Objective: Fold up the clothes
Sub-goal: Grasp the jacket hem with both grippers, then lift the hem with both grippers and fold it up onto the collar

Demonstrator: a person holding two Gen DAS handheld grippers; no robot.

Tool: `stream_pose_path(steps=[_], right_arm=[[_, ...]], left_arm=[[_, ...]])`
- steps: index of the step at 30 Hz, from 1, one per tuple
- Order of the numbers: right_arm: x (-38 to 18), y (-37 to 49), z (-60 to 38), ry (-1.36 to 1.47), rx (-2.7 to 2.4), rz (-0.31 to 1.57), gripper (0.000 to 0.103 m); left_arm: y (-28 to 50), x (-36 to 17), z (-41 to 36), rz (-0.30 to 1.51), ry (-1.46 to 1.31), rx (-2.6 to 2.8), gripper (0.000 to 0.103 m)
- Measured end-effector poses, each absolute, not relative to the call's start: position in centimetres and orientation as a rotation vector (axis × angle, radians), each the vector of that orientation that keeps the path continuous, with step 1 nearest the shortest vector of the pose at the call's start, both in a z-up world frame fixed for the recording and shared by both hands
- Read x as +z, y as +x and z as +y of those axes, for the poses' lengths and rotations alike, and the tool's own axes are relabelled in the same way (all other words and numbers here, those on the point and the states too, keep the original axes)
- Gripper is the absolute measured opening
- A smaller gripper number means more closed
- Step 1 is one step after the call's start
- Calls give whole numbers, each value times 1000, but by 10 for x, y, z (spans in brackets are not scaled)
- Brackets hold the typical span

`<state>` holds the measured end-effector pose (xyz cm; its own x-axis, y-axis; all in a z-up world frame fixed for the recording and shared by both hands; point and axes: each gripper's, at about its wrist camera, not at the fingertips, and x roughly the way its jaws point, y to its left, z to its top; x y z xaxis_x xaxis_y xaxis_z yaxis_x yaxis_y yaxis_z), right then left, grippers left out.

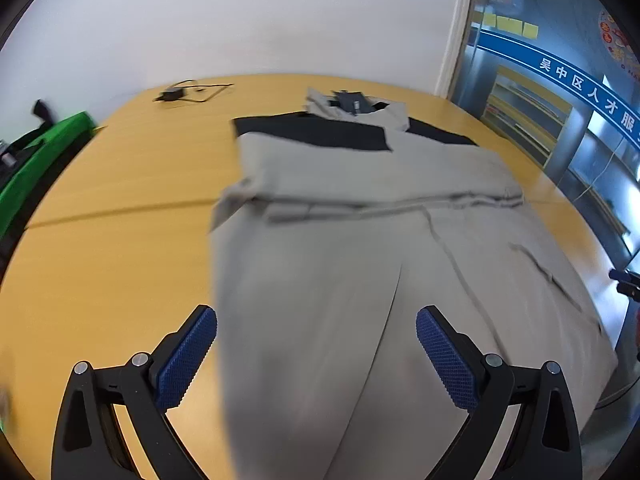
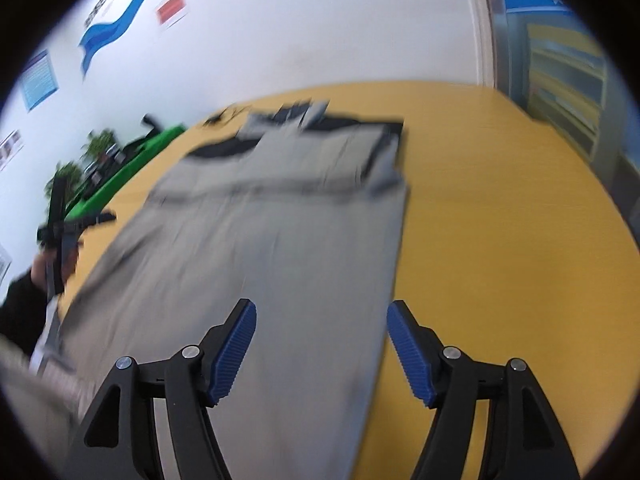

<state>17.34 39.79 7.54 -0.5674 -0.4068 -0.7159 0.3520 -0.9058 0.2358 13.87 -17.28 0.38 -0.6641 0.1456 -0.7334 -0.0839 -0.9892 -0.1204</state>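
A grey garment with black shoulder panels (image 1: 360,216) lies spread flat on the wooden table (image 1: 120,184), collar at the far end. Its sides are folded inward and a fold line runs across its middle. My left gripper (image 1: 316,328) is open and empty, hovering above the near left part of the cloth. My right gripper (image 2: 322,320) is open and empty above the near right edge of the same garment (image 2: 272,232). The left gripper (image 2: 60,232) with the hand on it shows at the left of the right wrist view.
A black adapter with cable (image 1: 176,94) lies at the table's far left. A green object (image 1: 36,160) stands off the table's left side. A white wall is behind, with glass partitions (image 1: 560,112) at the right. Bare table (image 2: 500,220) lies right of the garment.
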Motion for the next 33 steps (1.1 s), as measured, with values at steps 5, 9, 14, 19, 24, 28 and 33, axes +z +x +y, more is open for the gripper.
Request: stream_pose_path(steps=[5,9,14,19,24,28,33], right_arm=[[40,232,406,1255,-2397,-110,68],[22,242,385,1210,-2416,0,73],[23,244,370,1203,-2469,56,79],[21,252,354,1213,-2456,138,76],[23,268,348,1231,-2455,117,27],[23,275,353,1267,-2459,-6,11],[54,293,346,1225,-2319,-182,7]], left_arm=[[216,-14,-204,-278,-1301,2710,102],[241,-36,-200,-342,-1354,2599,102],[257,-49,-173,-199,-1339,2628,102],[271,-52,-159,-142,-1305,2640,83],[273,-52,-182,-227,-1333,2675,18],[280,-51,-199,-317,-1357,2659,6],[304,-33,-212,-370,-1407,2620,3]])
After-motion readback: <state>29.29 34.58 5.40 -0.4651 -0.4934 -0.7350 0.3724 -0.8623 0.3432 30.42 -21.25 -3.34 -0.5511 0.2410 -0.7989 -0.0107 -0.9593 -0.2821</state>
